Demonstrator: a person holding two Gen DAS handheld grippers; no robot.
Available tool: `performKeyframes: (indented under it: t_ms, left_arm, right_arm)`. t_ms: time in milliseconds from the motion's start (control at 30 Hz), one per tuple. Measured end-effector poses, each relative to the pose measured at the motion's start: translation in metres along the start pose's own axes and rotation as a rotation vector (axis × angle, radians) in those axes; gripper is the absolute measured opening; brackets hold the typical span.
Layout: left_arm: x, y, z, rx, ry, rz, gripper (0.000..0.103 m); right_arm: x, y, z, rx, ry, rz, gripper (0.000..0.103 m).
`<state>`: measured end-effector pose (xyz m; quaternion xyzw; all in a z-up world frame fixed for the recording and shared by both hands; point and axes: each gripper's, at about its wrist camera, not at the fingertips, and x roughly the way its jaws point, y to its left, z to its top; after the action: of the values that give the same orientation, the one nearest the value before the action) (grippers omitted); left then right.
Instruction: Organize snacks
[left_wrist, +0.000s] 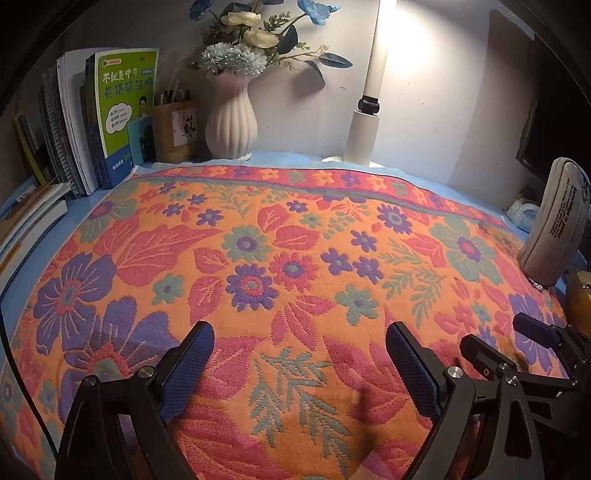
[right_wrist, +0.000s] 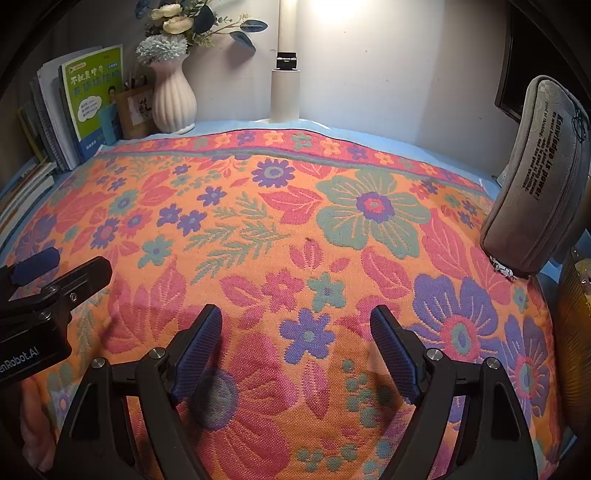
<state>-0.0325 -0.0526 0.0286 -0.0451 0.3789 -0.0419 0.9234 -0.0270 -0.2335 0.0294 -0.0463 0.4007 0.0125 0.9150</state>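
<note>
No snack shows clearly in either view. An amber ribbed container (left_wrist: 578, 301) (right_wrist: 572, 332) sits at the far right edge, mostly cut off, and I cannot tell what is in it. My left gripper (left_wrist: 299, 332) hovers open over the floral cloth (left_wrist: 295, 240) with nothing between its blue pads. Beside it on the right, my right gripper (left_wrist: 495, 330) (right_wrist: 295, 314) is open as well, with only cloth (right_wrist: 295, 221) under it. In the right wrist view the left gripper (right_wrist: 77, 260) juts in from the left edge.
A grey pencil case (left_wrist: 557, 229) (right_wrist: 539, 177) stands tilted at the right. Along the back wall are upright books (left_wrist: 118, 118), a brown pen holder (left_wrist: 173, 133), a white ribbed vase (left_wrist: 231, 122) of flowers and a white lamp post (left_wrist: 364, 133). Flat books lie at the left edge.
</note>
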Motion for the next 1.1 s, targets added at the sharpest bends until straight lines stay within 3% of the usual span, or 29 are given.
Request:
performKeyframes:
  t_ms: [1100]
  left_arm:
    - [0.0061,0.0042,0.0002,-0.023,0.036,-0.015,0.093]
  right_arm:
    - [0.0011,0.0019,-0.0021,-0.010,0.007,-0.001,0.083]
